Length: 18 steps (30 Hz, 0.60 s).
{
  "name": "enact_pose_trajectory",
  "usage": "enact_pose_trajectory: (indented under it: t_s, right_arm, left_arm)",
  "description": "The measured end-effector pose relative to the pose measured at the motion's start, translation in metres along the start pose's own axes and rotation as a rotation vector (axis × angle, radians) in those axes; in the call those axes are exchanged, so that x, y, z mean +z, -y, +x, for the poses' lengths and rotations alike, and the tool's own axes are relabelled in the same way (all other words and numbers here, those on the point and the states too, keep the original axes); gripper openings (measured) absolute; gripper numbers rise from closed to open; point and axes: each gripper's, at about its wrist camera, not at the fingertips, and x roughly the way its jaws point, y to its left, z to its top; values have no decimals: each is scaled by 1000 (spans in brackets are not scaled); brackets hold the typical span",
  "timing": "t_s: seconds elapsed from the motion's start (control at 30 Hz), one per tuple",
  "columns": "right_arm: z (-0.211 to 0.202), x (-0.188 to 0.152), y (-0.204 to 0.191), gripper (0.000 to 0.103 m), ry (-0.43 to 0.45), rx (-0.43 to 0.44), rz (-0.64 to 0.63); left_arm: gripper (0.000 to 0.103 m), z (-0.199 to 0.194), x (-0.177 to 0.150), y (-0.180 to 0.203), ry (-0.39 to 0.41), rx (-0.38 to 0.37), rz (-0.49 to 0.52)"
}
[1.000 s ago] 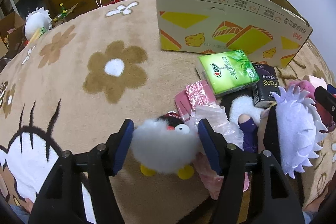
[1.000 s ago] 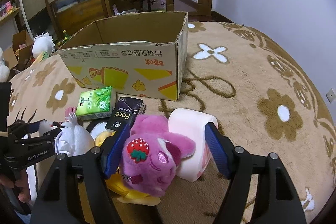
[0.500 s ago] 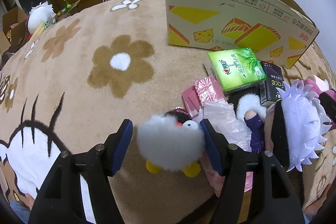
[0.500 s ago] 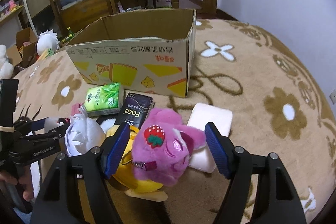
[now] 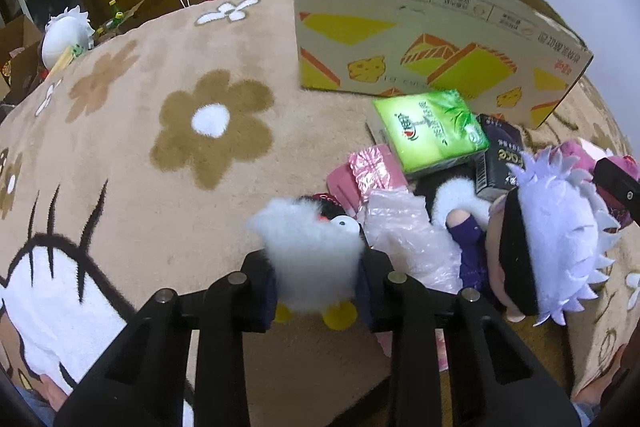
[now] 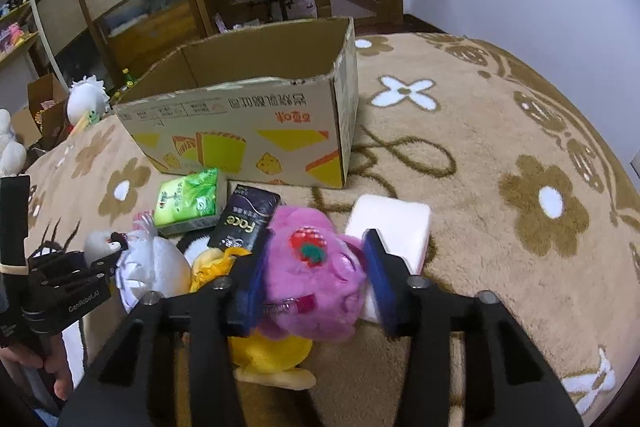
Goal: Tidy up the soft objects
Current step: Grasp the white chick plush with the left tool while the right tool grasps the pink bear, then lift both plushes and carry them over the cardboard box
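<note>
My left gripper [image 5: 316,277] is shut on a fluffy white penguin plush [image 5: 310,251] with yellow feet, just above the carpet. My right gripper [image 6: 316,281] is shut on a purple plush [image 6: 314,277] with a strawberry on it. An open cardboard box [image 6: 256,131] stands behind the pile; it also shows in the left wrist view [image 5: 424,27]. A white-haired doll [image 5: 552,239] lies right of the penguin. A yellow plush [image 6: 268,351] lies under the purple one.
A green tissue pack [image 5: 432,131], a black pack [image 5: 500,163], pink wrapped items [image 5: 368,171] and a crinkly plastic bag [image 5: 404,235] lie in front of the box. A white pack [image 6: 388,227] lies right of the purple plush. Shelves and clutter stand beyond the flowered carpet [image 6: 520,147].
Both grippers have closed: the left on the penguin plush, the right on the purple plush. Both have also moved forward toward the box.
</note>
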Motion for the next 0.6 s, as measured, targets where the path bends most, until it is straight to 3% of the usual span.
enact_pose_trajectory:
  t_s: [0.13, 0.6]
  right_arm:
    - [0, 1, 1, 46, 3, 6, 6]
    - [-7, 8, 5, 45, 48, 42, 31]
  left_arm:
    - [29, -2, 2, -5, 20, -33, -26]
    - [29, -15, 7, 4, 81, -1, 8]
